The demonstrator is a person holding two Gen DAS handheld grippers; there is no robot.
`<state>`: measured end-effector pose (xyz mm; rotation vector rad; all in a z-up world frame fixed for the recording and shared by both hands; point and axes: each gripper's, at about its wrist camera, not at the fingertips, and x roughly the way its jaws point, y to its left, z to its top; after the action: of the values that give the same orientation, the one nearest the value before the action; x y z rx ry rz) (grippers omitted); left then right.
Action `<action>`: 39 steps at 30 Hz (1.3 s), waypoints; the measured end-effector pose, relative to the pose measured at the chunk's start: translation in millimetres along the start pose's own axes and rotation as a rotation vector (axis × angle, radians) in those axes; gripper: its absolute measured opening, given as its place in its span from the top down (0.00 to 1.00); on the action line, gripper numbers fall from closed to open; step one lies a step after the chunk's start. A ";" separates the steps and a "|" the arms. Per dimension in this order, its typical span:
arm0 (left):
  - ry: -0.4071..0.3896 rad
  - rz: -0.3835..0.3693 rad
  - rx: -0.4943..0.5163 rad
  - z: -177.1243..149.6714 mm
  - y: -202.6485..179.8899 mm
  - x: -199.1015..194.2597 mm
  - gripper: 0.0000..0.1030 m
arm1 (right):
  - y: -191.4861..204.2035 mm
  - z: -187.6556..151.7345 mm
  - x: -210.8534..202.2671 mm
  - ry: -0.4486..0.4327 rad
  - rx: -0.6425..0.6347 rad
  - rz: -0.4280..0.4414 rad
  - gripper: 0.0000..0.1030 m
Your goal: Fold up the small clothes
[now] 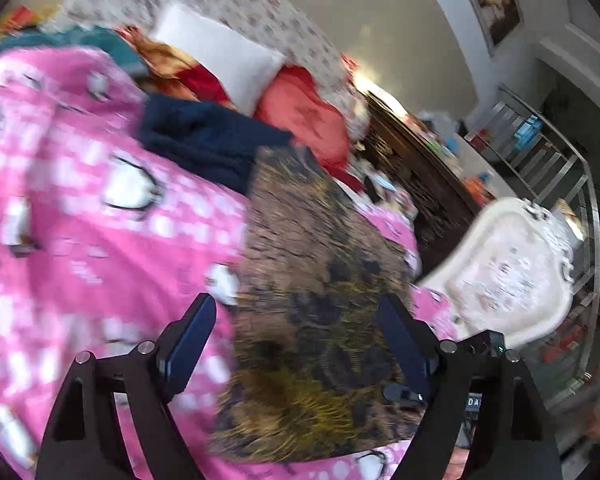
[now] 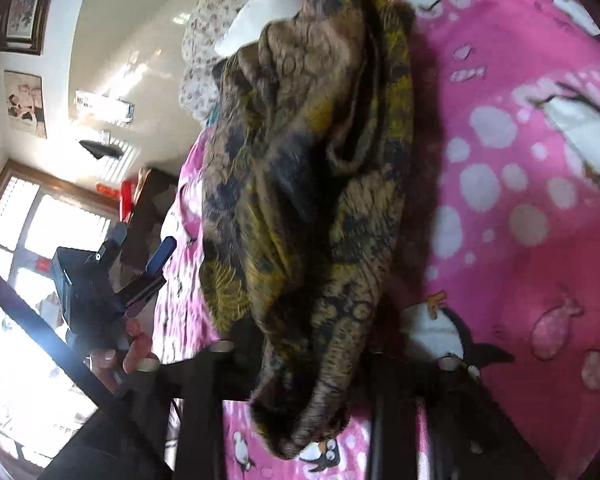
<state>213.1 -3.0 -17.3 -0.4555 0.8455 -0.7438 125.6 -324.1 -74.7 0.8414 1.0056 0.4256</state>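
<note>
From the left wrist we are seeing the left tongs (image 1: 300, 312) standing wide, empty, over the brown patterned garment (image 1: 320, 280) lying on the pink penguin blanket (image 1: 79, 200). The right wrist view is showing the garment (image 2: 312, 184) bunched over the right tongs, whose state we cannot tell.

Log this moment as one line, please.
left gripper: open above garment | right gripper: garment between fingers, grip unclear | surface: pink penguin blanket
</note>
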 end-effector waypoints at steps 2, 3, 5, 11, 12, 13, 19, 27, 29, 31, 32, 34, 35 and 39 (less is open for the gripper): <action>0.053 0.070 0.028 -1.0 0.8 23.3 0.19 | 3.2 2.5 -2.4 -0.049 0.009 -0.008 0.52; 0.063 0.092 0.032 -1.4 3.3 31.5 0.19 | 4.1 4.8 -2.1 -0.064 0.008 -0.017 0.51; 0.140 0.097 -0.013 -5.6 13.0 53.8 0.19 | 7.7 9.2 -0.9 -0.096 -0.001 -0.068 0.51; 0.196 0.070 0.026 -37.6 5.4 52.0 0.89 | 32.5 6.6 23.6 -0.064 -0.122 -0.207 0.73; 0.186 0.073 0.034 -38.5 1.1 46.7 0.89 | 39.5 5.8 27.8 -0.048 -0.159 -0.206 0.77; 0.177 0.082 0.038 -38.6 -3.9 39.6 0.90 | 47.2 6.3 31.3 -0.033 -0.183 -0.213 0.81; 0.100 0.113 -0.038 -65.4 -29.0 -36.1 0.90 | 77.5 -3.7 36.6 0.102 -0.198 -0.097 0.83; 0.157 0.310 -0.117 -94.1 4.9 -34.4 0.38 | 79.9 -17.4 13.0 0.038 -0.131 -0.325 0.48; 0.095 0.430 -0.033 -98.0 -12.8 -50.5 0.31 | 96.5 -23.6 -6.5 -0.051 -0.194 -0.433 0.40; 0.018 0.543 0.064 -106.6 -32.8 -66.5 0.11 | 123.9 -40.0 -19.6 -0.136 -0.339 -0.581 0.38; -0.026 0.592 0.110 -111.8 -43.5 -75.0 0.06 | 139.3 -52.0 -23.1 -0.178 -0.417 -0.617 0.33; -0.048 0.697 0.176 -116.8 -54.8 -85.2 0.00 | 154.8 -73.9 -29.9 -0.234 -0.517 -0.635 0.24; -0.037 0.763 0.201 -121.7 -61.8 -84.4 0.00 | 164.6 -87.0 -29.6 -0.266 -0.570 -0.656 0.22; -0.076 0.817 0.236 -133.7 -75.7 -96.6 0.00 | 176.4 -137.4 -33.3 -0.320 -0.691 -0.687 0.22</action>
<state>32.7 8.7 -0.4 0.0890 0.7716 -0.0622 -0.1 -179.3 45.0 -0.0805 0.7129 0.0235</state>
